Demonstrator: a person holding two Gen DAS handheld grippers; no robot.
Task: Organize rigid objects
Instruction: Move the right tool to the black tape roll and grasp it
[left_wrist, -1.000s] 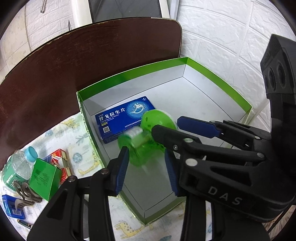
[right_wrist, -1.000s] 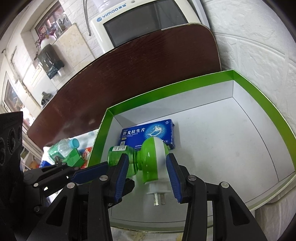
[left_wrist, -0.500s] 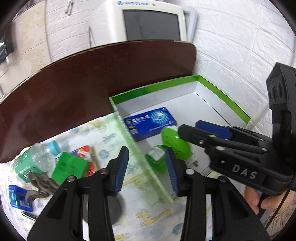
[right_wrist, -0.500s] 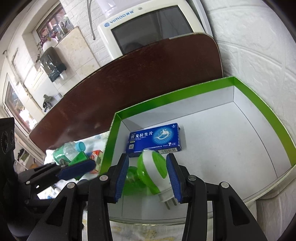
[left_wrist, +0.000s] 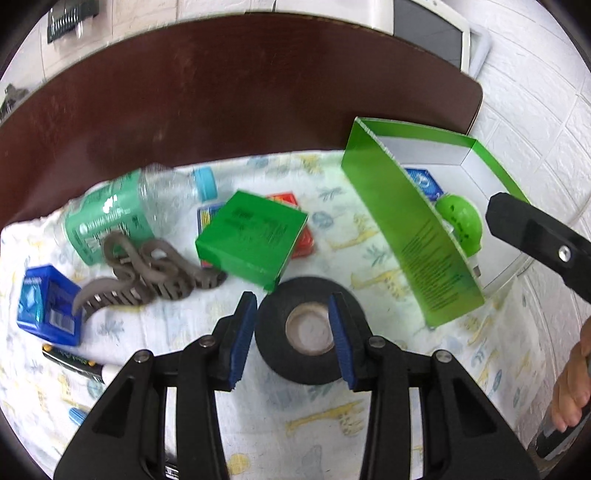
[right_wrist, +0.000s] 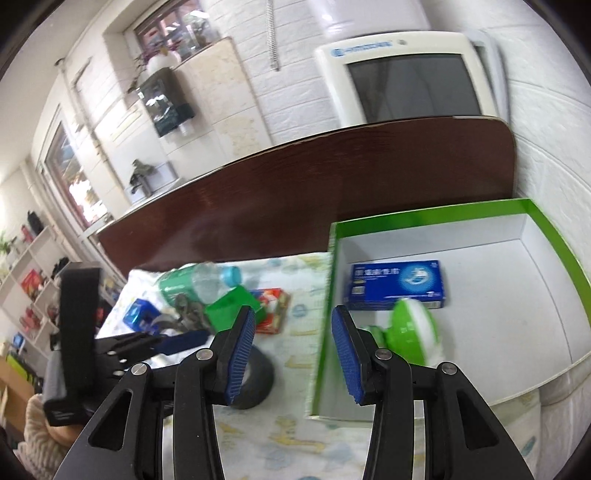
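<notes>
Black round roll of tape (left_wrist: 308, 330) sits under your left gripper (left_wrist: 291, 334), jaws apart; your right gripper (right_wrist: 293, 350) gapes empty too.

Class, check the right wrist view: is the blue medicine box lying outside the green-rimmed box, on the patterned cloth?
No. The blue medicine box lies on the white floor inside the green-rimmed box, just behind the green plug-in device.
</notes>
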